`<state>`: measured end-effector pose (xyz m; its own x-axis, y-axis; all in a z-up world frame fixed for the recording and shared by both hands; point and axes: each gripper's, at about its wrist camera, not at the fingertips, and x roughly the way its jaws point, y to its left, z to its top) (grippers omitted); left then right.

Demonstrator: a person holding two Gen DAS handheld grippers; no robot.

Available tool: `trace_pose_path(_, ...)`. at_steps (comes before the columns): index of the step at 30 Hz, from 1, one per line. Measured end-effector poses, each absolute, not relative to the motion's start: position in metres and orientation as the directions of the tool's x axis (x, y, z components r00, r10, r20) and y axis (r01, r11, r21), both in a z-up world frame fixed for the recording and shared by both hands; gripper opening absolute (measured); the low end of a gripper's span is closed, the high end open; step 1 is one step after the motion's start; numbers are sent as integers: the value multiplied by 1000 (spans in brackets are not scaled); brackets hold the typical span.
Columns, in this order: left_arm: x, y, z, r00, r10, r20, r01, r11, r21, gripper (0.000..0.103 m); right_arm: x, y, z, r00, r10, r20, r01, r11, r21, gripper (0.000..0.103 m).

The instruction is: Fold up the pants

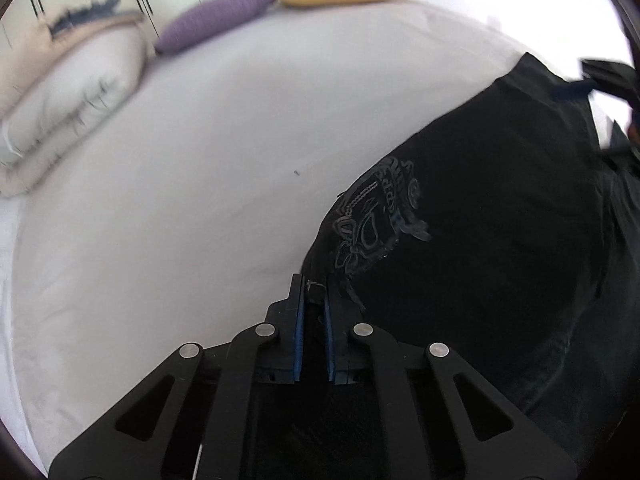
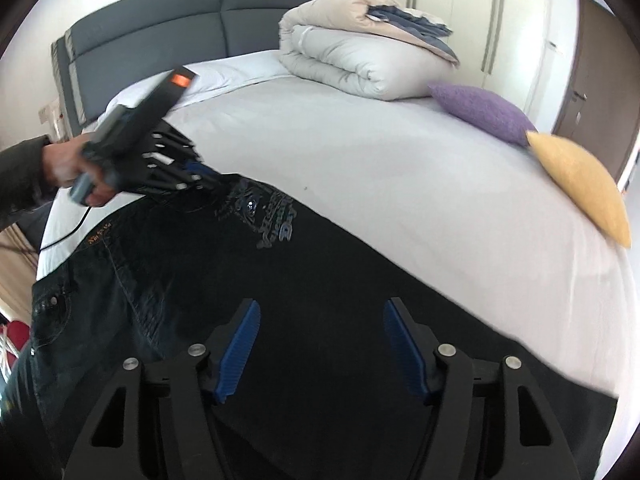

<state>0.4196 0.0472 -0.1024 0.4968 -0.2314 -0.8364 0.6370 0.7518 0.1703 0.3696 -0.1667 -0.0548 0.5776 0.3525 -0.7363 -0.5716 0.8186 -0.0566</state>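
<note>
Black pants (image 1: 480, 220) with a grey printed emblem (image 1: 380, 216) lie on a white bed (image 1: 200, 160). My left gripper (image 1: 314, 284) is shut on the pants' edge beside the emblem. In the right wrist view the pants (image 2: 320, 288) spread across the near part of the bed, waistband at the left. My right gripper (image 2: 320, 308) is open and empty just above the dark cloth. The left gripper (image 2: 208, 176) shows there too, held by a hand, pinching the pants near the emblem (image 2: 264, 216).
A folded duvet (image 2: 368, 60) sits at the head of the bed. A purple cushion (image 2: 480, 112) and a yellow cushion (image 2: 580, 184) lie along the far edge. A grey headboard (image 2: 180, 20) stands behind. Wardrobe doors and a room door line the wall.
</note>
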Motion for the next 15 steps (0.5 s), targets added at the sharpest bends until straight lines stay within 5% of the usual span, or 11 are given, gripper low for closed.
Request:
trace_pose_path(7, 352, 47, -90, 655, -214, -725, 608, 718, 338, 7, 387, -122, -55, 581, 339, -740, -655, 734, -178, 65)
trace_pose_path(11, 331, 53, -93, 672, -229, -705, 599, 728, 334, 7, 395, -97, -66, 554, 317, -770, -707, 667, -235, 62)
trace_pose_path(14, 339, 55, -95, 676, -231, -700, 596, 730, 335, 7, 406, -83, -77, 534, 278, -799, -723, 639, -261, 52)
trace_pose_path(15, 337, 54, -94, 676, -233, -699, 595, 732, 331, 7, 410, -80, -79, 520, 278, -808, -728, 639, -249, 41)
